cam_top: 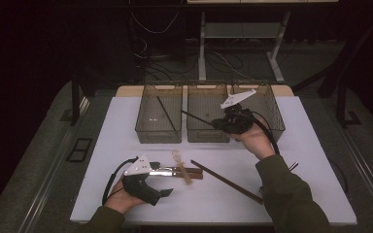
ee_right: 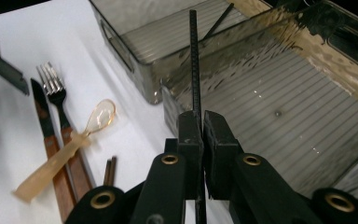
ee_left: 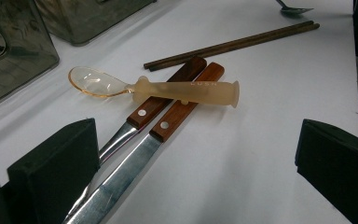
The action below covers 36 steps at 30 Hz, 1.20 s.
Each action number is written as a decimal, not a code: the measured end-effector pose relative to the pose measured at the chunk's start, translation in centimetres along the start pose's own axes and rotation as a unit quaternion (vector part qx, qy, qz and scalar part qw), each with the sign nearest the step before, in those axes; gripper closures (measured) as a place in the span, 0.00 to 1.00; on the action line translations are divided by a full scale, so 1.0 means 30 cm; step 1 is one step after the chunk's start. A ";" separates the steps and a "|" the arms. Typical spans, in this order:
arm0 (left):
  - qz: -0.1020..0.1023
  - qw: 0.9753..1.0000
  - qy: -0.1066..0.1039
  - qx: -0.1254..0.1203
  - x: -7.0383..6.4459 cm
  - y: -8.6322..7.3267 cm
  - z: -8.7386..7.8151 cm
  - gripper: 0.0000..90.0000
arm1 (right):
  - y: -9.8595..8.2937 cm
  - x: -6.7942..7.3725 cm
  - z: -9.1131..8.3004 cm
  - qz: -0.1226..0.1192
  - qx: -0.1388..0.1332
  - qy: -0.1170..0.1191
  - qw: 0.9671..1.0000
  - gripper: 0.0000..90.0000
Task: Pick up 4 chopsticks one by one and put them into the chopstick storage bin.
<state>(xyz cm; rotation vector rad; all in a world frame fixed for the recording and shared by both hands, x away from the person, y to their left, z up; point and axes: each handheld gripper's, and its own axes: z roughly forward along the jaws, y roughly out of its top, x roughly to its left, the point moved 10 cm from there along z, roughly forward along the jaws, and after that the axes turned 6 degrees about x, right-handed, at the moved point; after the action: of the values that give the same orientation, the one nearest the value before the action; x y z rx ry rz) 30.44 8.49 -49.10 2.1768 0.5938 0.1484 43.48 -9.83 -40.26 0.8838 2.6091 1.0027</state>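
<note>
**Q:** ok so what's the right gripper (cam_top: 219,123) got?

**A:** A thin black chopstick (ee_right: 195,60). In the right gripper view the two black jaws are pinched tight on it, with the stick poking straight out ahead of them. From the high view the gripper sits over the front edge of the middle clear smoky plastic bin (cam_top: 207,133), and the chopstick angles out to the left across that bin. Can't tell whether its tip touches anything.

**Q:** anything already in the bins?

**A:** The left clear smoky plastic bin (cam_top: 146,132) has one more thin black chopstick (cam_top: 165,112) lying diagonally in it. There's a third clear plastic bin (cam_top: 275,116) on the right, behind the hand.

**Q:** and the left gripper (cam_top: 166,192)?

**A:** It's low near the front edge of the white table (cam_top: 291,126) with its jaws spread wide apart and nothing between them. The left gripper view looks right over the pile.

**Q:** what's in the pile?

**A:** A wooden-handled steel knife (ee_left: 135,158) and a wooden-handled steel fork (ee_right: 56,91) lie side by side, handles touching. A translucent amber plastic spoon (ee_left: 168,88) rests across both handles. Just beyond those is a pair of dark brown wooden chopsticks (ee_left: 233,44), lying together on the table. A small metal spoon (ee_left: 294,9) is out at the far edge, well apart from the rest.
</note>
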 end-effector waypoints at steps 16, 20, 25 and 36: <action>-0.001 1.000 0.002 -0.003 0.001 0.004 -0.001 0.00 | 0.152 -0.005 0.112 0.039 0.003 -0.010 0.999 0.96; 0.002 1.000 0.002 -0.004 0.001 0.006 -0.002 0.00 | 0.190 -0.009 0.140 0.043 0.007 -0.018 0.999 0.96; 0.007 1.000 0.002 -0.002 0.002 0.006 -0.002 0.00 | 0.239 -0.009 0.174 0.046 0.009 -0.028 0.999 0.96; 0.010 1.000 0.001 -0.005 -0.003 0.009 -0.001 0.00 | 0.305 -0.008 0.293 0.060 0.026 -0.036 0.997 0.96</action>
<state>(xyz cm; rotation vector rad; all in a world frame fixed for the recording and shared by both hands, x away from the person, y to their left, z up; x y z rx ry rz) 30.44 8.32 -48.87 2.1741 0.5715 0.1632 51.30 0.15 -40.74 1.0784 2.5594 0.9174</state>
